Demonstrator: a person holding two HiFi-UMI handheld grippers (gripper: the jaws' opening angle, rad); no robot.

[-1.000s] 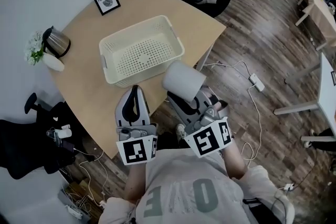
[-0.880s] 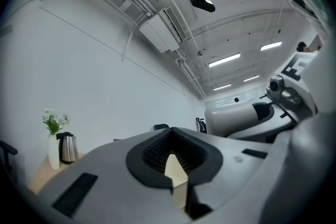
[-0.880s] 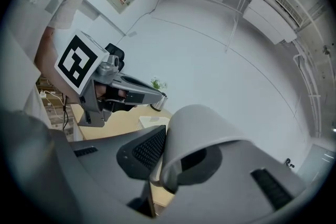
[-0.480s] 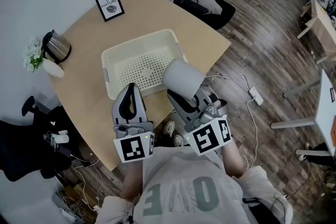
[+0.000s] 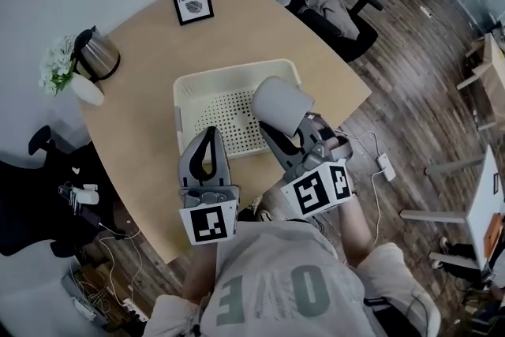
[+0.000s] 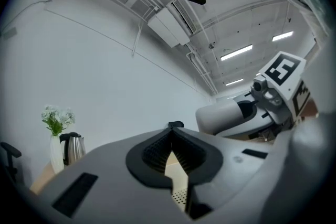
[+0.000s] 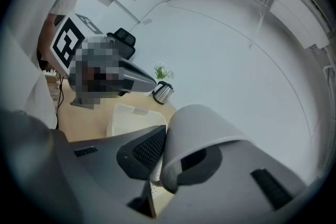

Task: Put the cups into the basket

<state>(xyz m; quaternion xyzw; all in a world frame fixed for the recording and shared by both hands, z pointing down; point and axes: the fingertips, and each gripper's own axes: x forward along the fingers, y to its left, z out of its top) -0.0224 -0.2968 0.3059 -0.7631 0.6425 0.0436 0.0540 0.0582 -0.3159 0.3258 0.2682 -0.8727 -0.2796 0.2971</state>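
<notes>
The right gripper pinches the wall of a pale grey cup, which is tilted in the air over the right side of the perforated basket on the bench. The left gripper has its jaws pressed together with nothing between them, over the basket's near edge.

The basket was matt cream plastic with a perforated bottom. The cup looked smooth and matt. At upper left, the kettle was glossy metal on the smooth light-wood table. The floor was dark wood planks.
</notes>
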